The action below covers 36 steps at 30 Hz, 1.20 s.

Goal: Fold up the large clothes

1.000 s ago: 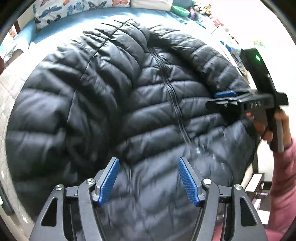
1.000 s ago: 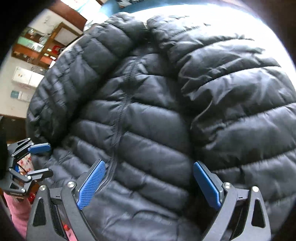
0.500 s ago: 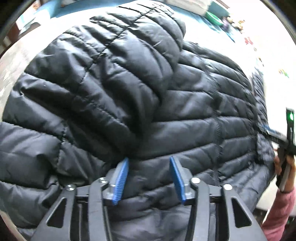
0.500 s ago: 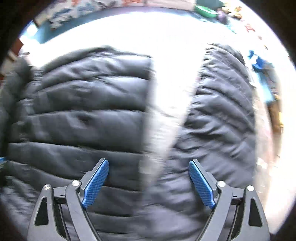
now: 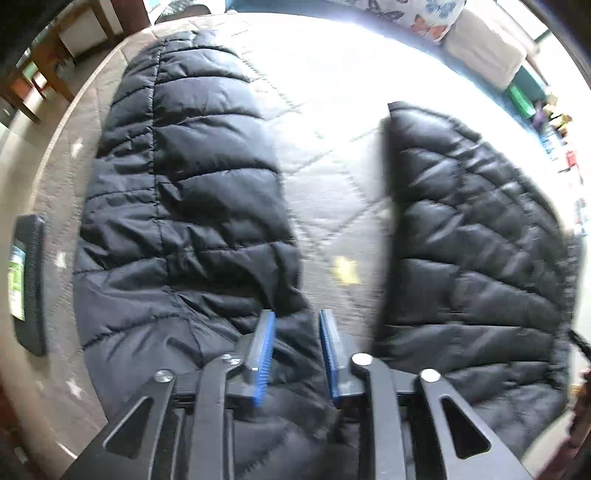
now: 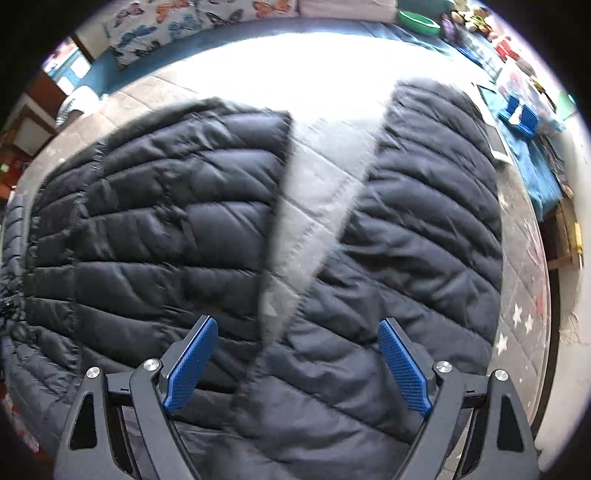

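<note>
i see a pale quilted bed cover stitched in a diamond pattern, with small white stars printed near its right edge and a yellow mark between the two dark masses in my left view. the far side of the bed glares white under strong light. behind it runs a teal surface with a butterfly-print pillow, a green bowl and a clutter of small toys i cannot make out. a dark slab-like device lies flat at the left edge of the bed, and wooden furniture shows beyond it. the black puffer jacket lies spread on the bed; its shell is glossy and crinkled, sewn into horizontal padded channels, with a vertical seam running down the left mass. in both views it shows as two dark lobes with a wedge of bare cover between them, the right lobe smeared by motion blur. my left tongs are drawn in narrow, their ribbed blue pads pinching a fold of the jacket's edge near the bottom of the left lobe. my right tongs stand spread wide above the jacket where the two lobes meet, the blue textured pads apart, with nothing between them.
</note>
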### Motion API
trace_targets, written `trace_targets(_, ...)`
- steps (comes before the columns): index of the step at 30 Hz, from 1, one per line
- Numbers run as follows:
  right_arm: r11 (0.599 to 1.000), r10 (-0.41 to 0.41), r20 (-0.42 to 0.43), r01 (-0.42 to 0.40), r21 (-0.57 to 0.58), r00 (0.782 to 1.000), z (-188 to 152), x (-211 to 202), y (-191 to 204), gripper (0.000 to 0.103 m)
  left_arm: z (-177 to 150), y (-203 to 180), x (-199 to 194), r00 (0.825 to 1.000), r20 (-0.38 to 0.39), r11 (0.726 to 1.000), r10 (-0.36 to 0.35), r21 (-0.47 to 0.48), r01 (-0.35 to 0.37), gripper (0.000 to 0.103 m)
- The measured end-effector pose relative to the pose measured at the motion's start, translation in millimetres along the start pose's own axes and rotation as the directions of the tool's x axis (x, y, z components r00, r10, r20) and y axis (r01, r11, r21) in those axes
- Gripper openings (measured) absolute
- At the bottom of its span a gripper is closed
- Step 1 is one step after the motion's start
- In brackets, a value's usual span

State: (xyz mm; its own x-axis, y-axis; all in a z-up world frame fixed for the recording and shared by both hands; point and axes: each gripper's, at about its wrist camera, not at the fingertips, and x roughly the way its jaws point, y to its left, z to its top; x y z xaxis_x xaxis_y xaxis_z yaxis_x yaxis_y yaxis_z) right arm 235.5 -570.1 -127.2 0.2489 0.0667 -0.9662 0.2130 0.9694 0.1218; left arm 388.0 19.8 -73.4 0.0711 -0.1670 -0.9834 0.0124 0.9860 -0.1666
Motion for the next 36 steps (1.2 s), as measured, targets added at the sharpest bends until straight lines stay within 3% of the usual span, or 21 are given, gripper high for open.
trace_targets(4, 0.996, 0.092, -0.026, -0.092, -0.011, 0.995, 22, 9, 9, 0.097, 7, -32, -23, 0.993, 0.065, 0.993, -0.101, 0.070, 0.096, 0.076)
trace_targets(6, 0.994, 0.113, -0.054, -0.113, 0.004, 0.992, 33, 24, 8, 0.097, 14, -55, -23, 0.990, 0.077, 0.986, -0.120, 0.128, 0.110, 0.086)
trace_targets(9, 0.990, 0.140, -0.090, -0.138, 0.029, 0.986, 39, 47, 8, 0.097, 21, -88, -4, 0.997, 0.048, 0.984, -0.065, 0.167, 0.056, 0.086)
trace_targets(12, 0.985, 0.170, -0.113, -0.167, 0.040, 0.979, 39, 56, 8, 0.096, 26, -94, 27, 1.000, 0.007, 0.987, -0.008, 0.160, 0.007, 0.086)
trace_targets(17, 0.988, 0.155, -0.093, -0.154, 0.009, 0.984, 48, 59, 18, 0.096, 29, -88, 53, 0.999, -0.001, 0.992, -0.042, 0.117, 0.042, 0.086)
trace_targets(18, 0.989, 0.148, -0.089, -0.148, 0.004, 0.985, 52, 61, 20, 0.096, 29, -88, 52, 0.999, 0.007, 0.992, -0.046, 0.119, 0.045, 0.083)
trace_targets(20, 0.990, 0.142, -0.070, -0.143, -0.011, 0.987, 61, 62, 29, 0.093, 28, -93, 49, 0.997, 0.038, 0.986, -0.060, 0.156, 0.054, 0.066)
trace_targets(21, 0.989, 0.144, -0.056, -0.145, -0.019, 0.988, 70, 63, 41, 0.083, 26, -94, 45, 0.995, 0.040, 0.980, -0.088, 0.181, 0.079, 0.046)
trace_targets(23, 0.991, 0.128, -0.045, -0.129, -0.033, 0.991, 81, 63, 48, 0.072, 25, -102, 43, 0.996, 0.061, 0.980, -0.070, 0.192, 0.057, 0.038)
trace_targets(25, 0.994, 0.099, -0.032, -0.100, -0.051, 0.995, 88, 63, 54, 0.047, 24, -108, 37, 0.994, 0.107, 0.975, -0.034, 0.221, 0.009, 0.024)
trace_targets(27, 0.995, 0.075, 0.007, -0.074, -0.064, 0.997, 98, 52, 58, 0.028, 27, -109, 23, 0.987, 0.158, 0.974, -0.024, 0.227, -0.013, 0.021)
trace_targets(29, 0.993, 0.110, 0.045, -0.107, -0.051, 0.993, 98, 38, 70, 0.022, 32, -109, 7, 0.980, 0.192, 0.977, -0.046, 0.215, 0.004, 0.020)
trace_targets(34, 0.990, 0.135, 0.234, -0.123, -0.067, 0.963, 138, -2, 90, 0.021, 63, -118, -49, 0.935, 0.343, 0.981, -0.089, 0.195, 0.022, 0.020)
trace_targets(36, 0.992, 0.104, 0.250, -0.082, -0.097, 0.963, 149, -6, 98, 0.027, 79, -117, -61, 0.921, 0.380, 0.984, -0.081, 0.177, 0.013, 0.026)
